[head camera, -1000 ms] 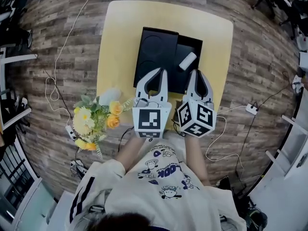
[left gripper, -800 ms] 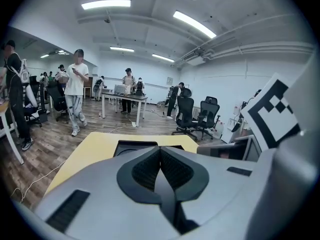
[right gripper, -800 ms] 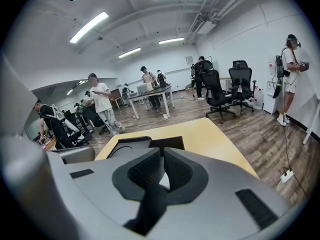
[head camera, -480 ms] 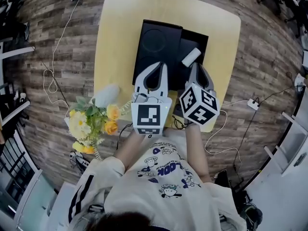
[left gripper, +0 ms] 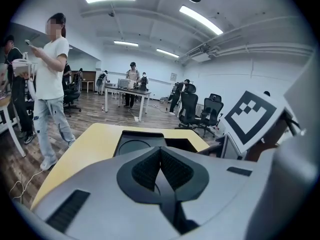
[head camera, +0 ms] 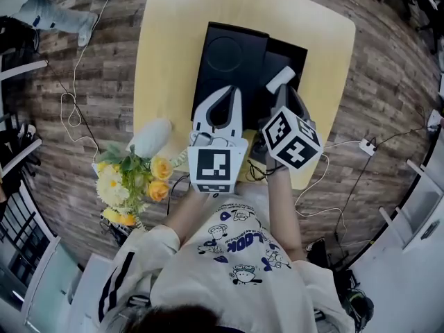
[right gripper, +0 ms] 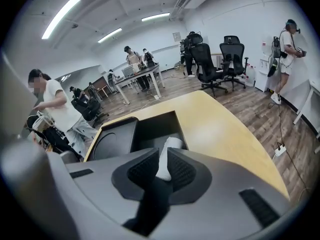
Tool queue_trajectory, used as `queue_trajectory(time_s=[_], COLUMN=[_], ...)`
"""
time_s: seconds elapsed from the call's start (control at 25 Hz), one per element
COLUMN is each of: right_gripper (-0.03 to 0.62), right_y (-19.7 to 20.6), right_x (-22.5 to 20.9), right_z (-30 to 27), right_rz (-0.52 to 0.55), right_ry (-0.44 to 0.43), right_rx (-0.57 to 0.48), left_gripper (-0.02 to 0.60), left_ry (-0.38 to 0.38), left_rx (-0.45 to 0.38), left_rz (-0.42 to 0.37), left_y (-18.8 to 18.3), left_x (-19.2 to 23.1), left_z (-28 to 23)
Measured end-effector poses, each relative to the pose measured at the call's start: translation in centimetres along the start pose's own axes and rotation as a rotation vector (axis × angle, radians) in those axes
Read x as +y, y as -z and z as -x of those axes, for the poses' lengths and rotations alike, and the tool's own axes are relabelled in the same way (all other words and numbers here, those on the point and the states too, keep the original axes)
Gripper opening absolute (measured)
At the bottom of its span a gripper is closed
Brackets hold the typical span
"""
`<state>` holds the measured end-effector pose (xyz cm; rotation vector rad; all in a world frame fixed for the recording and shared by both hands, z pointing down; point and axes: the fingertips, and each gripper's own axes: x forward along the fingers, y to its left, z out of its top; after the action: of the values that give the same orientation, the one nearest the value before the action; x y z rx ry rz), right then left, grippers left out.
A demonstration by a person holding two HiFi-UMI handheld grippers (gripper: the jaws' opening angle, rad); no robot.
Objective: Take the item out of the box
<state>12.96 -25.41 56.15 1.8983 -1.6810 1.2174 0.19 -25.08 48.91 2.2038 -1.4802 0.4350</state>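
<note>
A black box [head camera: 295, 53] lies open on the yellow table [head camera: 166, 61], its lid [head camera: 229, 57] with a round recess beside it on the left. In the box rests a white oblong item [head camera: 279, 79]. My right gripper [head camera: 282, 94] is shut and tilted down, its tips just short of the item's near end. In the right gripper view the item [right gripper: 172, 145] shows past the tips of my right gripper [right gripper: 164, 153], with nothing held. My left gripper [head camera: 234, 93] is shut and empty over the lid's near edge. The pads of my left gripper [left gripper: 160, 150] meet, with the lid [left gripper: 134, 145] beyond.
A bunch of yellow and white flowers [head camera: 128, 179] in a white vase [head camera: 150, 138] stands at the table's near left corner. Cables and a power strip [head camera: 366, 146] lie on the wooden floor. A person [left gripper: 50, 79] stands left of the table; desks and office chairs [right gripper: 216, 61] stand behind.
Both grippers have sunk toward the box. The right one has tipped further down and its tips have come close to the white item. Both stay shut.
</note>
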Motion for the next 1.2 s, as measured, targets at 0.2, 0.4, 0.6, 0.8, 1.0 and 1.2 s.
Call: queue_trajectory(time_s=[0.2, 0.4, 0.6, 0.8, 1.0, 1.2], right_gripper=[0.143, 0.186, 0.215, 0.215, 0.156, 0.152], right_y=[0.4, 0.9, 1.3, 1.8, 2.3, 2.3], right_x=[0.2, 0.1, 0.2, -0.2, -0.8, -0.9], right_z=[-0.9, -1.9, -2.6, -3.2, -3.6, -3.8], right_rz=[-0.007, -0.013, -0.010, 0.002, 0.018, 0.022], right_ry=[0.012, 0.039, 0.080, 0.153, 0.230, 0.245], right_rx=[0.033, 0.081, 0.116, 0.161, 0.193, 0.196], left_gripper=[0.014, 0.014, 0.014, 0.014, 0.014, 0.014], left_ry=[0.000, -0.002, -0.004, -0.011, -0.017, -0.015], left_rx=[0.006, 0.017, 0.019, 0.027, 0.030, 0.030], left_rz=[0.005, 0.011, 0.017, 0.027, 0.041, 0.053], left_y=[0.1, 0.5, 0.5, 0.8, 0.8, 0.8], left_x=[0.3, 0.3, 0.4, 0.9, 1.1, 0.9], left_z=[-0.2, -0.6, -0.6, -0.7, -0.7, -0.8])
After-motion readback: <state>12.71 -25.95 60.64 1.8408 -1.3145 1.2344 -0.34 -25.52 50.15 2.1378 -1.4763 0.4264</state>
